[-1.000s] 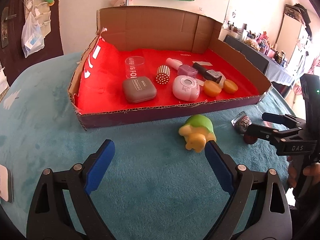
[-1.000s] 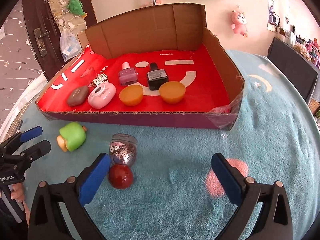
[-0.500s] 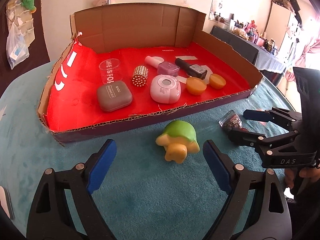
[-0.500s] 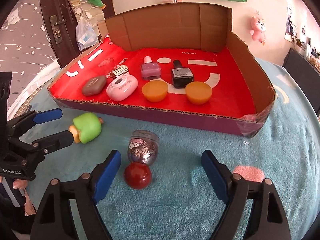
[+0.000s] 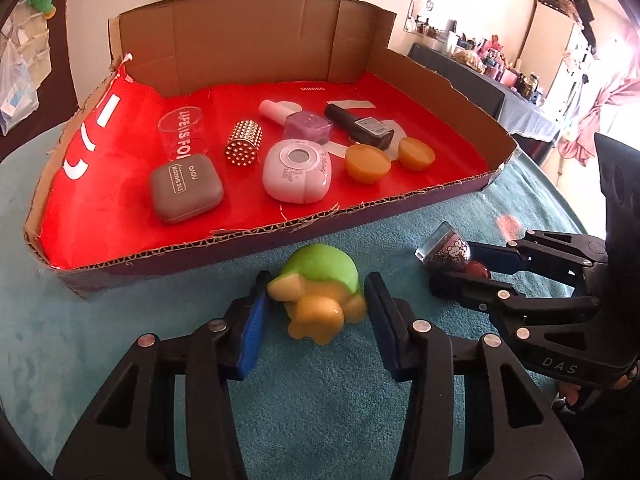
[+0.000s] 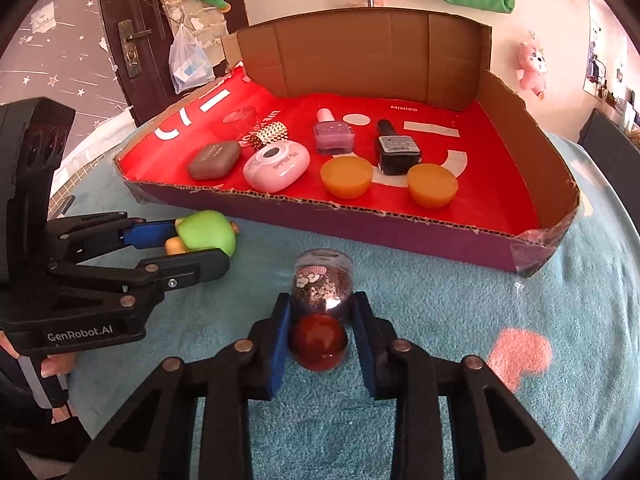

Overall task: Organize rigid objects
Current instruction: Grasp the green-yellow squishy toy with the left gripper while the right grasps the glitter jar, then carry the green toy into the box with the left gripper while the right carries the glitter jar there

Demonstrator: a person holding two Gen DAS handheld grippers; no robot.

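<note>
A green and yellow turtle toy (image 5: 320, 272) lies on the teal cloth in front of the cardboard box (image 5: 248, 40). My left gripper (image 5: 316, 280) is closing on it, and both blue pads touch its sides; the right wrist view shows this same gripper (image 6: 200, 244) around the toy (image 6: 208, 232). To the right lies a glitter bottle (image 6: 322, 280) with a round red cap. My right gripper (image 6: 321, 300) is shut on it at the cap end. The left wrist view also shows the right gripper (image 5: 454, 268) on the bottle (image 5: 444, 248).
The red-lined box holds a grey case (image 5: 186, 188), a pink round device (image 5: 298, 176), a studded cylinder (image 5: 243, 143), a clear cup (image 5: 184, 132), two nail polish bottles (image 5: 306, 128) and two orange cups (image 5: 368, 164). Its low front wall (image 6: 360, 220) stands just beyond both grippers.
Both grippers moved forward and closed from wide open. The left one now has the turtle toy between its pads, the right one the glitter bottle.
</note>
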